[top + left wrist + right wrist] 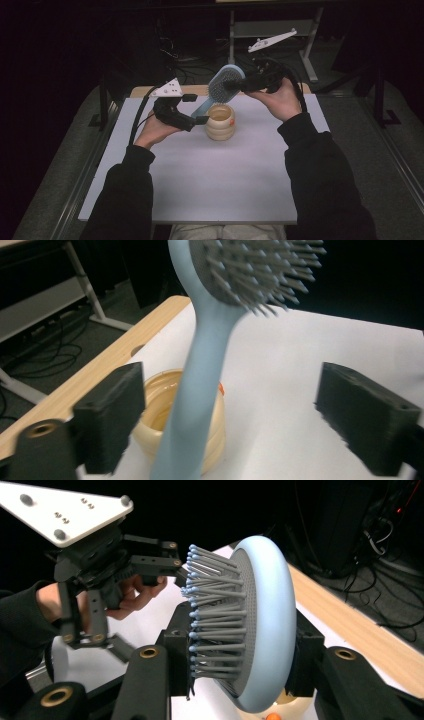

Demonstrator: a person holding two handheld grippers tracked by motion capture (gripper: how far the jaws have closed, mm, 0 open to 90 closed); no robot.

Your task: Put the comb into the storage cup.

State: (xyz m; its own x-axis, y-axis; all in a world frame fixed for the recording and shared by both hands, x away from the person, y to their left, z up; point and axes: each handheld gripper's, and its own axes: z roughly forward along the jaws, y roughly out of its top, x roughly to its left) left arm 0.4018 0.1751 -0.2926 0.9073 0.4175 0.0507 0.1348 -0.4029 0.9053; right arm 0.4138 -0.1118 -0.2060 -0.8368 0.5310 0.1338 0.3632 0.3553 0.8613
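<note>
A light-blue hairbrush (226, 84) with grey bristles is held up over the table, its handle (200, 375) slanting down toward a cream ribbed cup (220, 121). My right gripper (241, 85) is shut on the brush head (260, 625), one jaw on the bristle side and one on the back. My left gripper (198, 109) is open. The handle passes between its pads (112, 415) without touching either of them. The cup (155, 410) stands just behind the handle's lower end and carries a small orange mark on its side.
The white table top (200, 180) lies on a wooden desk (145, 91). Beyond the far edge are a metal stand (310, 45), cables on the floor and a dark room. A grey three-cornered plate (65, 510) tops the left gripper.
</note>
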